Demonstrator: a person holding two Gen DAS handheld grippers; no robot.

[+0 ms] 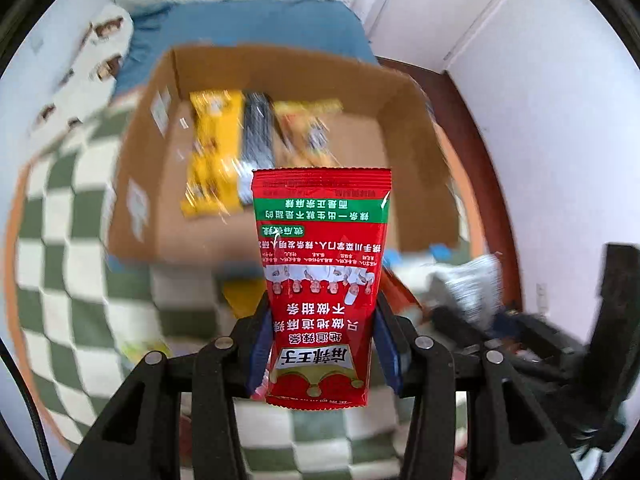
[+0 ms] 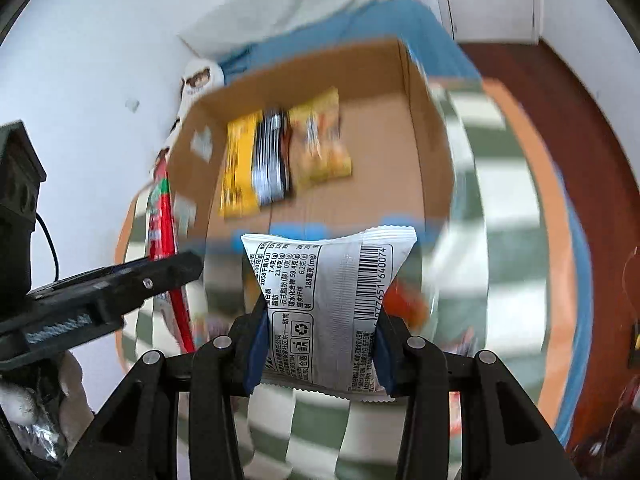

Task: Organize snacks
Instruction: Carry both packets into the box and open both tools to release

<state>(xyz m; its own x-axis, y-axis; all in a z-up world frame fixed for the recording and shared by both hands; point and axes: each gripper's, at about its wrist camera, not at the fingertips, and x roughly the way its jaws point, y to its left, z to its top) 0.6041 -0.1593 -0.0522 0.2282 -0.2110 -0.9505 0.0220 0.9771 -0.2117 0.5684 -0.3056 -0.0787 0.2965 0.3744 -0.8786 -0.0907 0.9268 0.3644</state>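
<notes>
My left gripper point(image 1: 322, 344) is shut on a red snack packet point(image 1: 320, 272) with a green band and printed text, held upright above the checkered cloth. In the right wrist view, my right gripper point(image 2: 320, 344) is shut on a silver-white snack packet point(image 2: 328, 304) with a barcode. Beyond both stands an open cardboard box point(image 1: 404, 120) point(image 2: 424, 184). It holds a yellow packet point(image 2: 238, 168), a black and silver packet point(image 2: 272, 160) and an orange-yellow packet point(image 2: 320, 144) side by side. The left gripper point(image 2: 120, 284) with its red packet point(image 2: 162, 216) shows at the left of the right wrist view.
A green and white checkered cloth point(image 1: 68, 240) covers the surface under the box. A blue cushion point(image 1: 260, 24) lies behind the box. More loose packets point(image 1: 472, 288) lie to the right of the left gripper. A dark wooden floor point(image 2: 560, 120) runs along the right.
</notes>
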